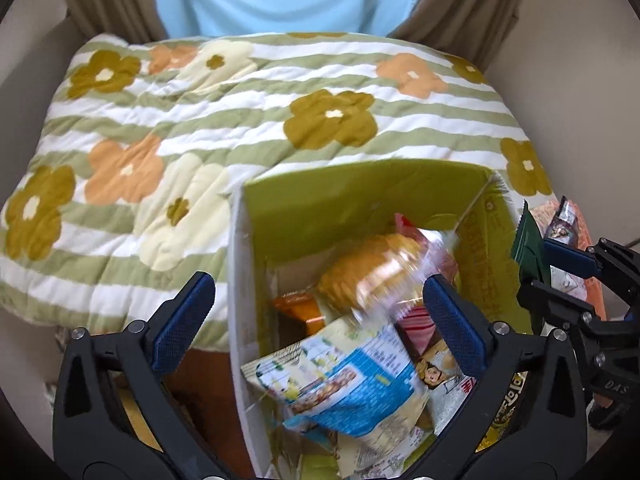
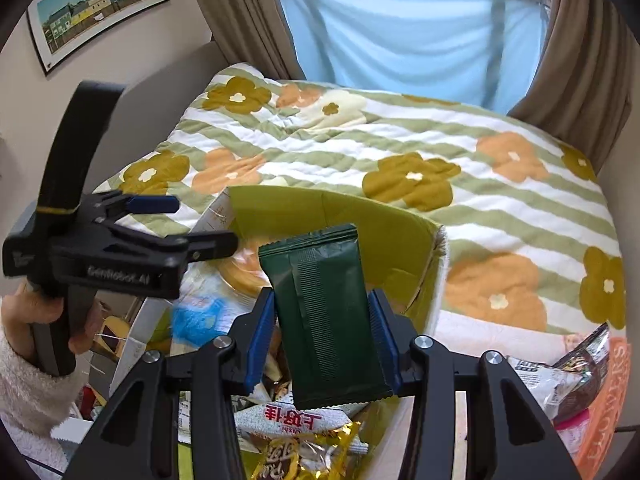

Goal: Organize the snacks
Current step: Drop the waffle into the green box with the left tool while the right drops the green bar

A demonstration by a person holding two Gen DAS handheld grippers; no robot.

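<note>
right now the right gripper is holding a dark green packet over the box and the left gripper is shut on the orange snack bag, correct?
Not quite. The left gripper is open, with nothing pinched; the orange snack bag lies in the box, as the left wrist view shows. The right gripper does hold the dark green packet.

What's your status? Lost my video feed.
Left gripper open, empty, over the box. Right gripper shut on dark green packet. Yellow pastry pack in box. Nothing blocking.
</note>
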